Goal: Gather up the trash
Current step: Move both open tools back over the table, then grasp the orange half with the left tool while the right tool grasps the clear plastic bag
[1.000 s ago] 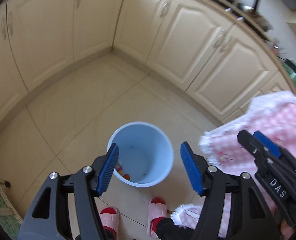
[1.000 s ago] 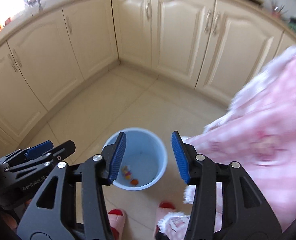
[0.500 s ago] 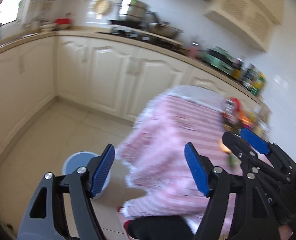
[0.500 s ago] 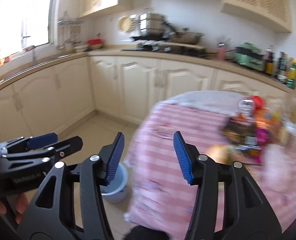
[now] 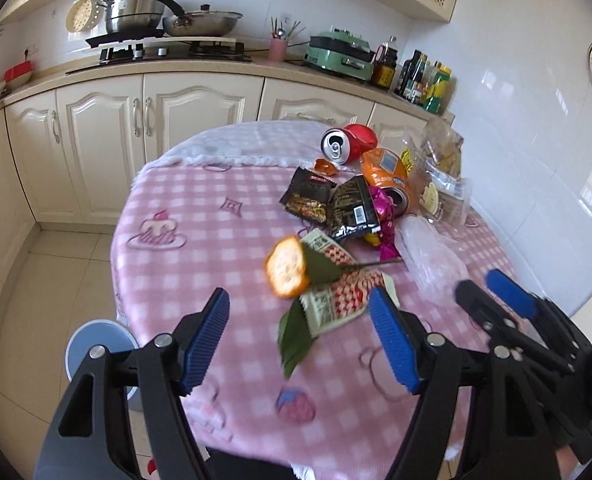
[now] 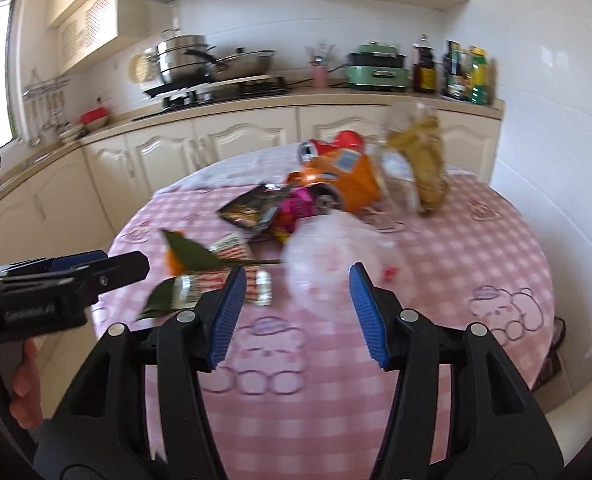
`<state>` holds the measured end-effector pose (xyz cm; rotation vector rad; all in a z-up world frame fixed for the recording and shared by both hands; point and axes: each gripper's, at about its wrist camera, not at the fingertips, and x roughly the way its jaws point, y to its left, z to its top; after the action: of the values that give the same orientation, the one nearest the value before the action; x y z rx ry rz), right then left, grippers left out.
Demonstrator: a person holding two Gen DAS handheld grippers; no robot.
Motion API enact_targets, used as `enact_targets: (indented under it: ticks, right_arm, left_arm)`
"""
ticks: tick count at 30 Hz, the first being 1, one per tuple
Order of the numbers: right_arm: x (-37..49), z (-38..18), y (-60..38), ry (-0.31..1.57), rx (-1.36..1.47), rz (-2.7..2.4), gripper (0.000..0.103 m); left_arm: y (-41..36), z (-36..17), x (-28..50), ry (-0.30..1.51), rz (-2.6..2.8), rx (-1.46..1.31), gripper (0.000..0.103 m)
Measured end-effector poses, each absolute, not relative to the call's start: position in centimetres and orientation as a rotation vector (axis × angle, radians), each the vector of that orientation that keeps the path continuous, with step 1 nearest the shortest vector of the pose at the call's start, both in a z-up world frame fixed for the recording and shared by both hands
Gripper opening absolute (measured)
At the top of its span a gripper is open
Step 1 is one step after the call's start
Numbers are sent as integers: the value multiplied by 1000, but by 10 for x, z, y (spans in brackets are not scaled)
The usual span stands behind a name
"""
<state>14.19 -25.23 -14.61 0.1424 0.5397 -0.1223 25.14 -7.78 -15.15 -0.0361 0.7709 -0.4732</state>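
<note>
Pink-and-white checked tablecloth (image 5: pixel 200 216) with cartoon prints; red can (image 5: pixel 348 142); orange can (image 5: pixel 388 178); black snack wrappers (image 5: pixel 336 204); light blue bin (image 5: pixel 96 344); cream cabinets (image 5: pixel 108 136).

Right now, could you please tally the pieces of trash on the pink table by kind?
Drink cans: 2 (red can, orange can)
Dark snack packets: 2 (left packet, right packet)
Clear plastic bags: 2 (crumpled bag, upright bag)
Red-checked wrapper: 1
Artificial orange rose: 1
Magenta foil wrapper: 1
Total: 9

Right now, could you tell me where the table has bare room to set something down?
The pink checked cloth is bare left of the orange flower and along the near edge. Cans, wrappers and a clear bag crowd the far right.
</note>
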Motion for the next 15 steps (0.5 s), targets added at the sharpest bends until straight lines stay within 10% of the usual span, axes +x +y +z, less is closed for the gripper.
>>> enact_targets:
  ticks: [7,15]
  right_arm:
    - [151,-159,-284,561,204,-152,58]
    - [170,-168,-291,610,234,-134,64]
  left_arm:
    - [-97,-168,284,820,-424,14,69]
    - [-99,-179,303,882,-459,-59,22]
